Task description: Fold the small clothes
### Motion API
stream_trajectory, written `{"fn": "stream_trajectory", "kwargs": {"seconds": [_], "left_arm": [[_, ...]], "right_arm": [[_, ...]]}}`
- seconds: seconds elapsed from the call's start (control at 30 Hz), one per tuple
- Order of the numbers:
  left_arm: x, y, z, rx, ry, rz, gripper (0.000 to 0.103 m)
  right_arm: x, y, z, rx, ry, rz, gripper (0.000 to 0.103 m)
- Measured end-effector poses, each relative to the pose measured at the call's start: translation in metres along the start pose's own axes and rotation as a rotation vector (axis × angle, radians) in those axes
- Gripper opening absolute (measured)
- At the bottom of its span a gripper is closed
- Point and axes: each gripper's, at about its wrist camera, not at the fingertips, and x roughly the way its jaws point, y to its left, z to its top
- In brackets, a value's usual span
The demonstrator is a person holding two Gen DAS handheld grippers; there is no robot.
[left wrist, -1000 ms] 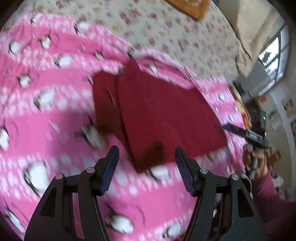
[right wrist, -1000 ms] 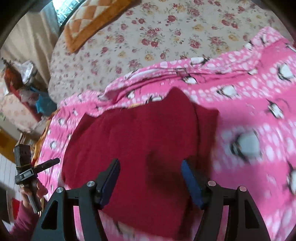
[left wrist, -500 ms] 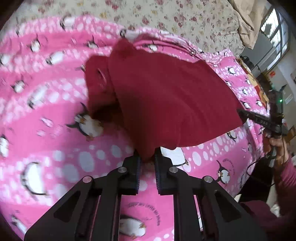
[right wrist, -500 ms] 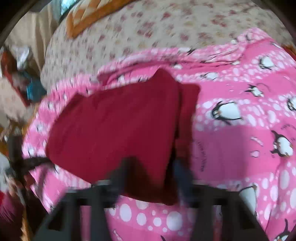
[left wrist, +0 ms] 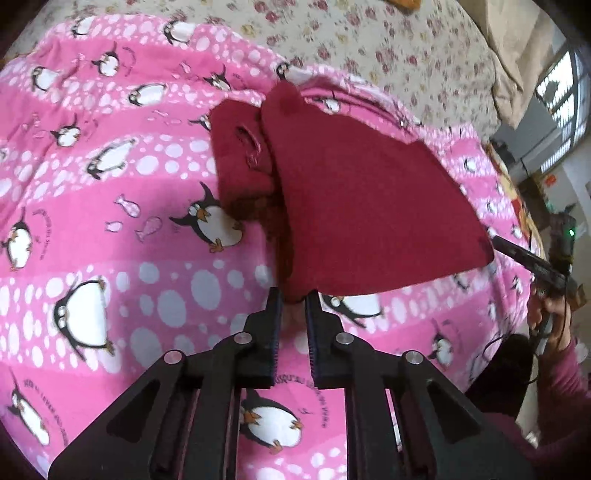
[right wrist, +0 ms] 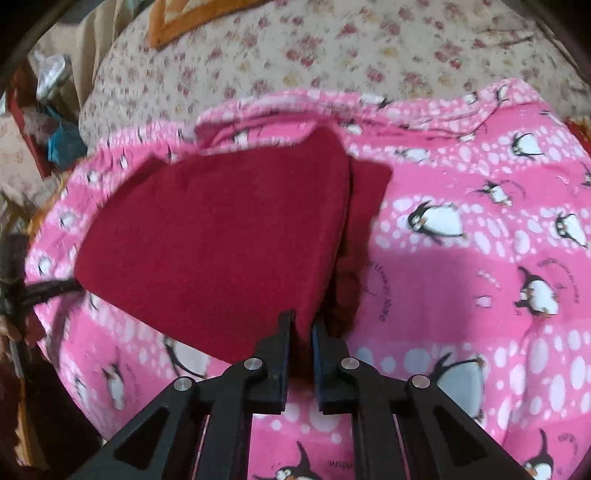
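A dark red garment [left wrist: 362, 206] lies on a pink penguin-print blanket [left wrist: 110, 229], with a folded part bunched at its left side. My left gripper [left wrist: 294, 299] is shut on the garment's near corner and lifts that edge off the blanket. In the right wrist view the red garment [right wrist: 221, 240] spreads to the left. My right gripper [right wrist: 303, 325] is shut on its other near corner, also raised. Each gripper shows at the edge of the other's view, the right gripper [left wrist: 517, 254] and the left gripper [right wrist: 51, 288].
The pink blanket [right wrist: 480, 258] lies over a floral bedspread [left wrist: 369, 40], also in the right wrist view [right wrist: 295, 51]. An orange patterned cushion [right wrist: 184, 18] sits at the back. Clutter [right wrist: 51, 110] lies beside the bed at left. A window [left wrist: 561, 103] is at far right.
Both grippers went from open over the garment's near edge to shut on its two corners. The pinched edge has risen off the blanket.
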Motion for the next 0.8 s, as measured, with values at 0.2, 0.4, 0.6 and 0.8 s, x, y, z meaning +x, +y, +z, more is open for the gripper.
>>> {"fn": "stream_trajectory", "kwargs": {"seconds": [0.2,0.4,0.6,0.8], "left_arm": [[-0.014,-0.007,0.01,-0.087,-0.112,-0.031,0.05],[0.006,-0.002,0.023,-0.191,-0.13,0.041,0.051],[0.028,0.013,0.024,-0.211,-0.118,0.123,0.051],[0.034,0.012,0.026,-0.154,-0.136,0.143,0.051]], "right_arm": [[-0.015,0.052,0.027,-0.097,-0.076,0.073,0.066],[0.062,0.15,0.072,-0.258,-0.017,0.141,0.055],[0.149,0.225,0.112,-0.314,0.043,0.164,0.049],[0.212,0.254,0.149,-0.325,0.063,0.111,0.049]]}}
